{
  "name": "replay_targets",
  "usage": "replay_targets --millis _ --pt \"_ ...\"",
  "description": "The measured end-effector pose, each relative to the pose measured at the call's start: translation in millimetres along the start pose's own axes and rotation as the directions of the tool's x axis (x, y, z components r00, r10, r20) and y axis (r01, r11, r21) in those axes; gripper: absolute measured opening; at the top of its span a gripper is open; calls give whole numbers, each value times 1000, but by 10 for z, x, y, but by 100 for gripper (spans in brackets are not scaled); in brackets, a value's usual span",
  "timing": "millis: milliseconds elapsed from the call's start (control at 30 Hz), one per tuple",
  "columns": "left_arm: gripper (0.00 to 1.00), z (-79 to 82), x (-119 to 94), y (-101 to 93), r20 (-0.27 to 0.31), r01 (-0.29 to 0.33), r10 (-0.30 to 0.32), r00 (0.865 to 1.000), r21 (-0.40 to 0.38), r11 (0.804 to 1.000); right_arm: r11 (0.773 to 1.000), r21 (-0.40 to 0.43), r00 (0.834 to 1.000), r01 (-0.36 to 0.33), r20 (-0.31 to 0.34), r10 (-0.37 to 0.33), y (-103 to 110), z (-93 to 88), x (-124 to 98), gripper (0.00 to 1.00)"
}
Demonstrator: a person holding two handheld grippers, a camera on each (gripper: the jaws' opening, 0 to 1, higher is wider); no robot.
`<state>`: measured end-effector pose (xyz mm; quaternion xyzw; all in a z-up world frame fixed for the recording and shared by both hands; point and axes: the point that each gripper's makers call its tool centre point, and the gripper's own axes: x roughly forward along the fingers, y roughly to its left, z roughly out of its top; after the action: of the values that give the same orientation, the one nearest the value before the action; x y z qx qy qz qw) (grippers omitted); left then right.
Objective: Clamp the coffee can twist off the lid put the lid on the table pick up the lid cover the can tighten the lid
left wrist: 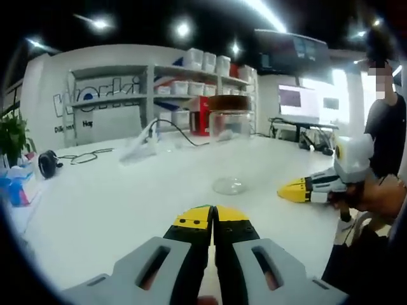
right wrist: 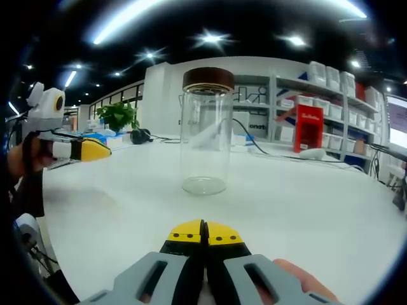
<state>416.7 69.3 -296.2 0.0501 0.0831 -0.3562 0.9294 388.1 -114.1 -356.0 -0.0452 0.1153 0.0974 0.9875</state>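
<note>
Nearest the lens in the left gripper view, the left gripper rises from the bottom with its yellow-tipped jaws pressed together and holding nothing. Beyond it, going left to right across the white table, lie black headphones beside a potted plant, then a trailing black cable, then the coffee can, a clear glass jar standing upright well apart from the jaws, its dark lid seated on top. Furthest right, the right gripper comes in low over the table, its jaws together, with a person in dark clothes standing behind. In the right gripper view the same order holds: the other gripper floats at the left edge, the can stands at centre with the lid on, and a red box sits by the shelves to the right. Judging by this, the task has not begun: nothing is clamped, the lid is untouched, and every step from clamping through tightening remains.
</note>
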Motion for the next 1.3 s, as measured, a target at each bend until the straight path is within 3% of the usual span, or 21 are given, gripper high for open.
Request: replay_targets --millis 800,1067,1133,1300 --pt "0 269 -20 173 49 6 -8 999 43 999 1000 0 1000 1 0 -1 -4 -1 5 0" --pt "0 347 42 181 70 63 -65 995 26 998 1000 -4 1000 3 1 -3 -1 3 8 0" --pt "0 369 65 156 68 96 -101 993 70 993 1000 -3 1000 4 1 -4 -1 3 8 0" --pt "0 504 110 215 94 111 -120 988 103 989 1000 -2 1000 3 1 -3 -1 2 8 0"
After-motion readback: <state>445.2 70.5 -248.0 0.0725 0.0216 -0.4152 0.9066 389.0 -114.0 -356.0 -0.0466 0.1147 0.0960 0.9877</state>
